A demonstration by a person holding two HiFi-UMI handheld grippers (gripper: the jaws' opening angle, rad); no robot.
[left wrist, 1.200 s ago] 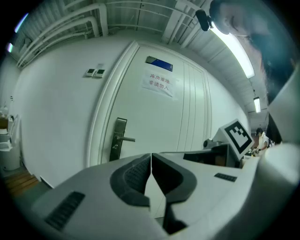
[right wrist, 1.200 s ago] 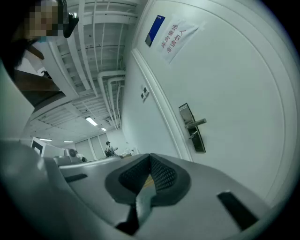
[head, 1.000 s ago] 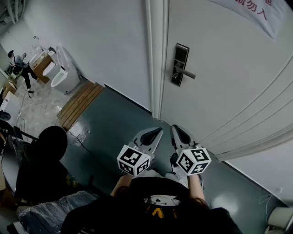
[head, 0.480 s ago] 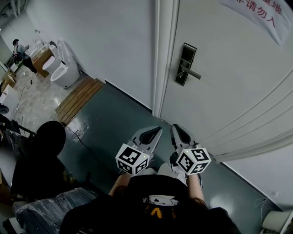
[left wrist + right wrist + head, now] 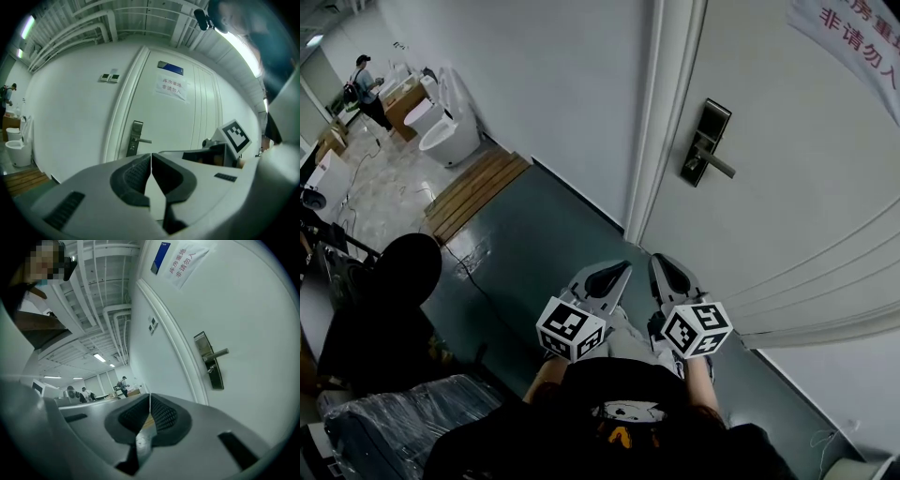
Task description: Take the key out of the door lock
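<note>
The black lock plate [image 5: 705, 141] with its silver lever [image 5: 720, 166] sits on the white door [image 5: 787, 187], far ahead of both grippers. In the right gripper view a small metal stub, apparently the key [image 5: 211, 369], sticks out of the lock plate [image 5: 209, 361] under the lever. The left gripper view shows the lock plate [image 5: 135, 138] small and distant. My left gripper [image 5: 622, 269] and right gripper [image 5: 660, 263] are held side by side low in front of the body. Both are shut with nothing between the left gripper's [image 5: 151, 157] or right gripper's [image 5: 150, 400] pads.
A paper sign [image 5: 853, 33] hangs high on the door. To the left stand white toilets [image 5: 450, 136] beside a wooden pallet [image 5: 476, 192], with a person [image 5: 366, 80] far behind. A black round object [image 5: 408, 272] and a plastic-wrapped bundle [image 5: 403, 427] lie at lower left.
The head view has swung left, so the lock plate now appears further right and lower in the picture. Both grippers keep their place in front of the body, still shut.
</note>
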